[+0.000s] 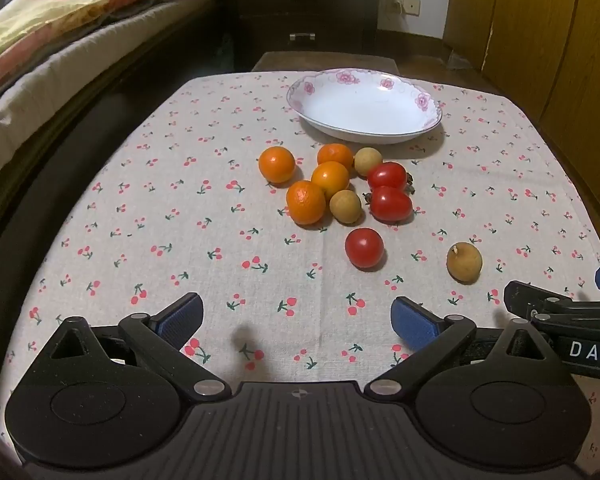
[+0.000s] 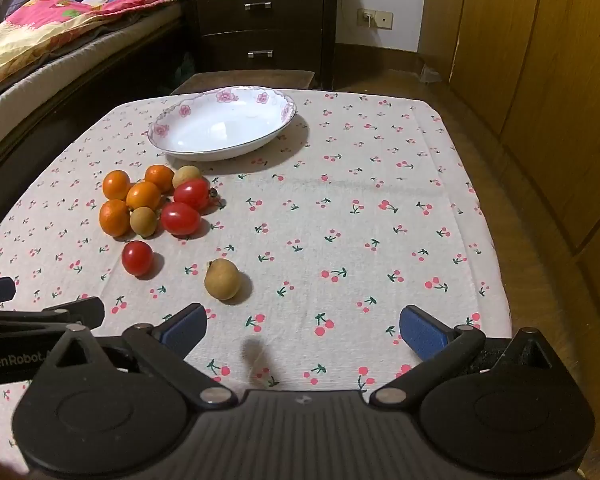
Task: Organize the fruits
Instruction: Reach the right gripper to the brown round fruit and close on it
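A white plate with a pink flower rim (image 1: 422,101) (image 2: 184,111) sits empty at the far side of the table. In front of it lies a cluster of several small oranges (image 1: 306,201) (image 2: 114,217), tan longans (image 1: 345,206) (image 2: 143,221) and red tomatoes (image 1: 391,203) (image 2: 180,218). One tomato (image 1: 364,247) (image 2: 137,257) and one longan (image 1: 464,262) (image 2: 222,279) lie apart, nearer me. My left gripper (image 1: 296,320) is open and empty, short of the fruit. My right gripper (image 2: 303,330) is open and empty, just right of the lone longan.
The table carries a cherry-print cloth (image 1: 160,240) (image 2: 380,220). A bed with a quilt (image 1: 60,20) runs along the left. A dark drawer chest (image 2: 260,28) stands behind, wooden cupboards (image 2: 540,80) on the right. The right gripper's body (image 1: 572,320) shows beside the left one.
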`<state>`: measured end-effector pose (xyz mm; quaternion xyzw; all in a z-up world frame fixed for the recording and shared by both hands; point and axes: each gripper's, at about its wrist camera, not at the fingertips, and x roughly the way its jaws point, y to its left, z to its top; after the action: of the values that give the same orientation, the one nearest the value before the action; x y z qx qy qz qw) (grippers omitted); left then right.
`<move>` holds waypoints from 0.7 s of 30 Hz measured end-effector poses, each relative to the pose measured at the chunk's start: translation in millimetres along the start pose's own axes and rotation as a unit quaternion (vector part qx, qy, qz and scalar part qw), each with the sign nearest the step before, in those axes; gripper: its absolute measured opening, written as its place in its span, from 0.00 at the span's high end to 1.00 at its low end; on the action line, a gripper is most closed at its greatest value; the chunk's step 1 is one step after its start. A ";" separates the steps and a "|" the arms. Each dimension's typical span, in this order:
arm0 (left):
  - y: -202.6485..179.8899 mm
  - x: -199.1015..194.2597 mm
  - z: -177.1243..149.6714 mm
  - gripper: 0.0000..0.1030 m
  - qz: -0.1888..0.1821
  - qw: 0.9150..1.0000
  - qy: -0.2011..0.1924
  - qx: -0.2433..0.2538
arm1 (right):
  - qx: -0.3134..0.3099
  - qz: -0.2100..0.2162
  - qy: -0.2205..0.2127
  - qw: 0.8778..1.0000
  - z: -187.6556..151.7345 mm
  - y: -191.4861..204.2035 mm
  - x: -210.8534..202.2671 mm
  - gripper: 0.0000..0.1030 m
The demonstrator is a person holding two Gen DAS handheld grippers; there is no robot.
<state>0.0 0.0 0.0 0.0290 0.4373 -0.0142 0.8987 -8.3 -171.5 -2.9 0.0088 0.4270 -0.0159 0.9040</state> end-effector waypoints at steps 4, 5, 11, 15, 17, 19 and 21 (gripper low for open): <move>0.1 0.3 0.1 0.02 0.000 1.000 0.005 0.000 | 0.000 0.002 0.003 1.000 1.4 -0.3 1.1 0.00; 0.0 0.3 0.1 0.02 0.000 1.000 0.005 0.000 | -0.001 0.002 0.003 1.000 1.6 0.0 1.6 0.00; 0.1 0.4 0.2 0.02 0.000 1.000 0.006 0.000 | -0.002 0.005 0.006 1.000 2.3 1.3 4.0 0.00; 0.1 0.4 0.3 0.03 -0.001 1.000 0.007 0.000 | -0.001 0.008 0.008 1.000 1.9 1.4 5.4 0.00; 0.2 0.1 0.2 0.03 -0.001 1.000 0.006 -0.001 | -0.002 0.010 0.007 1.000 2.7 2.2 6.3 0.00; 0.7 -0.4 -0.1 0.03 -0.001 1.000 0.004 -0.002 | -0.004 0.014 0.007 1.000 4.0 2.7 7.2 0.00; 9.4 3.1 0.1 0.03 -0.002 1.000 0.004 -0.004 | -0.008 0.020 0.007 1.000 5.9 3.6 8.9 0.00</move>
<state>2.5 9.3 -2.0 0.0251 0.4413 -0.0140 0.8969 2.0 -168.3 -6.0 0.0101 0.4332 0.0054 0.9012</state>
